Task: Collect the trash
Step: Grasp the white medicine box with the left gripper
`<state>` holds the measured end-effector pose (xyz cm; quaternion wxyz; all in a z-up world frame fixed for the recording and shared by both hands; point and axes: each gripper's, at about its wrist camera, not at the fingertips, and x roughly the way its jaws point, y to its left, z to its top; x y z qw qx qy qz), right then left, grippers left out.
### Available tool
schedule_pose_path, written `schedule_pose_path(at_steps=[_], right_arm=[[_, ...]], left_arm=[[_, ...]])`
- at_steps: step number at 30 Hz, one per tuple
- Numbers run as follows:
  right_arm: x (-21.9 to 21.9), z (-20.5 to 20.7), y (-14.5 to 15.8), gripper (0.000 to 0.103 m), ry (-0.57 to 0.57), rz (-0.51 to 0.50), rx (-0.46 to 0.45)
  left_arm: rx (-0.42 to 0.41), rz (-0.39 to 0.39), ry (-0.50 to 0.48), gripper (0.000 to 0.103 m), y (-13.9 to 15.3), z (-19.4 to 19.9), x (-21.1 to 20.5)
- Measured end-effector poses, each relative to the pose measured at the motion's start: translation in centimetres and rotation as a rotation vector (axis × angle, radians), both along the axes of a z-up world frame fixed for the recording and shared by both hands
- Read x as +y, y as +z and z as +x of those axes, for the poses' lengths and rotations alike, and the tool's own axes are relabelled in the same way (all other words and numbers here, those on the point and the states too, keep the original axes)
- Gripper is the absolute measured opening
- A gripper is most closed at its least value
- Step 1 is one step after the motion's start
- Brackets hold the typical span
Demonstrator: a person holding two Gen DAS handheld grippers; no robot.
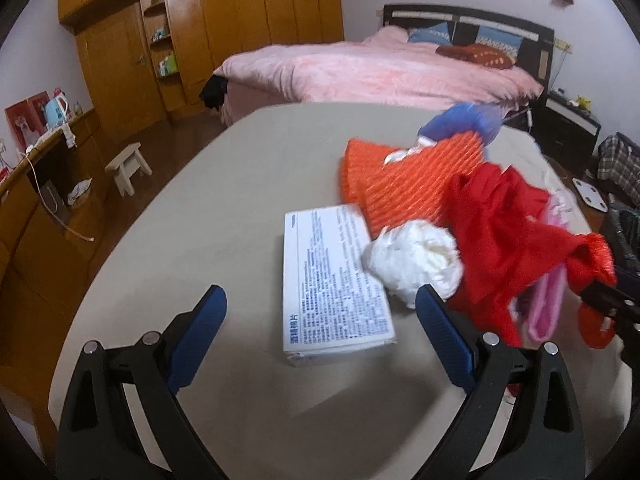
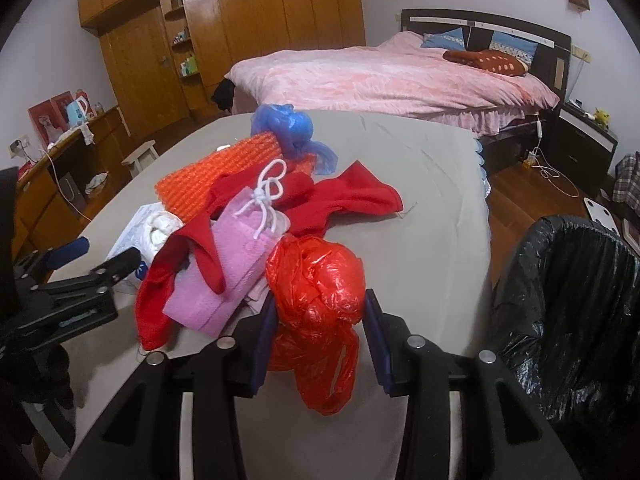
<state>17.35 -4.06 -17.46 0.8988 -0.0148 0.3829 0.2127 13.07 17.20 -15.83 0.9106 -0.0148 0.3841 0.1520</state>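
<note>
Left wrist view: the left gripper (image 1: 320, 316) hovers low over a grey table (image 1: 224, 184), its blue-padded jaws spread wide and grasping nothing. Between the jaws lies a white printed box (image 1: 334, 276), flat on the table. A crumpled white tissue wad (image 1: 414, 262) rests against the box's right edge, just beside the right-hand fingertip. Behind these lies an orange foam net (image 1: 404, 180), with a knotted blue plastic bag (image 1: 460, 122) at its far end. A red cloth (image 1: 516, 236) drapes over a pink pouch (image 1: 546, 304) to the right.

Right wrist view: the right gripper (image 2: 320, 312) has its jaws clenched on a red plastic bag (image 2: 316, 280), a knotted ball of crinkled film whose loose tail hangs down between the fingers. The bag sits at the near edge of the table (image 2: 432, 200), touching the pink pouch (image 2: 224, 272). A white drawstring (image 2: 268, 196) is tied at the pouch's mouth, and the red cloth (image 2: 352, 196) spreads behind it. The orange foam net (image 2: 216, 176) and blue plastic bag (image 2: 292, 128) lie further back. At right, beside the table, stands a bin lined with a black bag (image 2: 568, 300), its mouth open. The left gripper (image 2: 100, 258) appears at the left edge. A bed with pink bedding (image 2: 380, 76) and a wooden wardrobe (image 2: 248, 28) fill the background.
</note>
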Motion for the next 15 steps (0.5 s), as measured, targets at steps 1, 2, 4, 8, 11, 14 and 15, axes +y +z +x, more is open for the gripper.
schedule_pose_path(at_steps=[1, 2, 4, 8, 11, 14, 15], right_arm=[[0.0, 0.0, -0.1, 0.042, -0.001, 0.001, 0.002], [0.0, 0.1, -0.2, 0.042, -0.002, 0.003, 0.005], [0.1, 0.2, -0.3, 0.042, -0.001, 0.005, 0.009], [0.2, 0.2, -0.1, 0.042, 0.004, 0.001, 0.005], [0.1, 0.1, 0.1, 0.042, 0.000, 0.002, 0.000], [-0.3, -0.1, 0.6, 0.042, -0.004, 0.009, -0.008], [-0.4, -0.2, 0.8, 0.042, -0.006, 0.012, -0.012]], left_arm=[[0.012, -0.010, 0.002, 0.091, -0.3, 0.1, 0.1], [0.022, -0.020, 0.004, 0.083, -0.5, 0.3, 0.3], [0.053, -0.058, 0.000, 0.072, -1.3, 0.8, 0.9], [0.071, -0.153, -0.002, 0.054, -2.2, 0.9, 2.2], [0.040, -0.157, 0.012, 0.054, -1.7, 0.4, 2.4], [0.002, -0.133, 0.011, 0.054, -0.5, -0.3, 2.1], [-0.013, -0.122, 0.010, 0.054, 0.0, -0.6, 2.0]])
